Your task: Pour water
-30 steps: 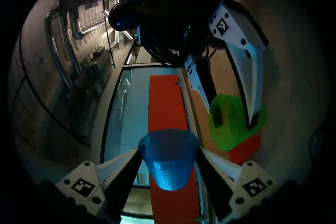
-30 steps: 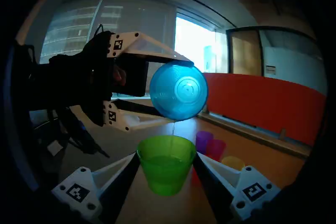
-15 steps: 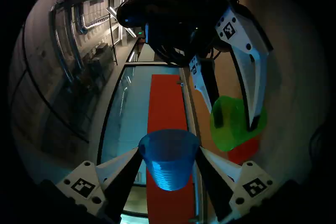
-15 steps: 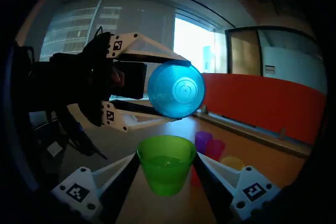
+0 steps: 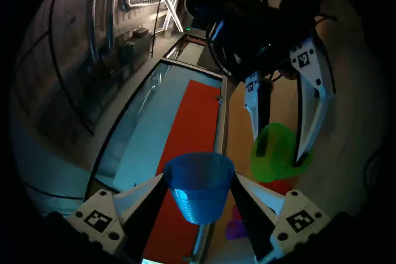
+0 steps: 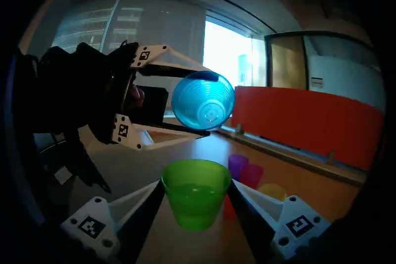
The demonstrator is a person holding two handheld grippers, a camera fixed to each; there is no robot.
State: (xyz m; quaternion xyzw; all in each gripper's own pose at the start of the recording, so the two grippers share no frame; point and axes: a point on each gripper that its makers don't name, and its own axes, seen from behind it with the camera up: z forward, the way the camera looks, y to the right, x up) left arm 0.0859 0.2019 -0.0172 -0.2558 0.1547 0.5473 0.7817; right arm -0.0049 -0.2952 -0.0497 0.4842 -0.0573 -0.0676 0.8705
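Note:
A blue cup (image 5: 199, 189) sits between the fingers of my left gripper (image 5: 198, 179), which is shut on it. In the right gripper view the blue cup (image 6: 203, 100) lies tipped on its side, base toward the camera, above and behind the green cup, with the left gripper (image 6: 212, 104) and a dark-gloved hand (image 6: 94, 95) behind it. My right gripper (image 6: 196, 184) is shut on a green cup (image 6: 196, 194) that stands upright with water in it. In the left gripper view the green cup (image 5: 276, 152) hangs between the right gripper's (image 5: 279, 157) white fingers.
Purple (image 6: 237, 162), pink (image 6: 252, 175) and yellow (image 6: 272, 192) cups stand on the wooden table (image 6: 307, 189) behind the green cup. An orange partition (image 6: 317, 120) runs along the table's far side, with windows beyond. The purple cup (image 5: 236, 229) also appears low in the left gripper view.
The left gripper has rolled, so its view of the room has swung round. The blue cup has shifted slightly left and its base now points a little downward. The green cup stays put.

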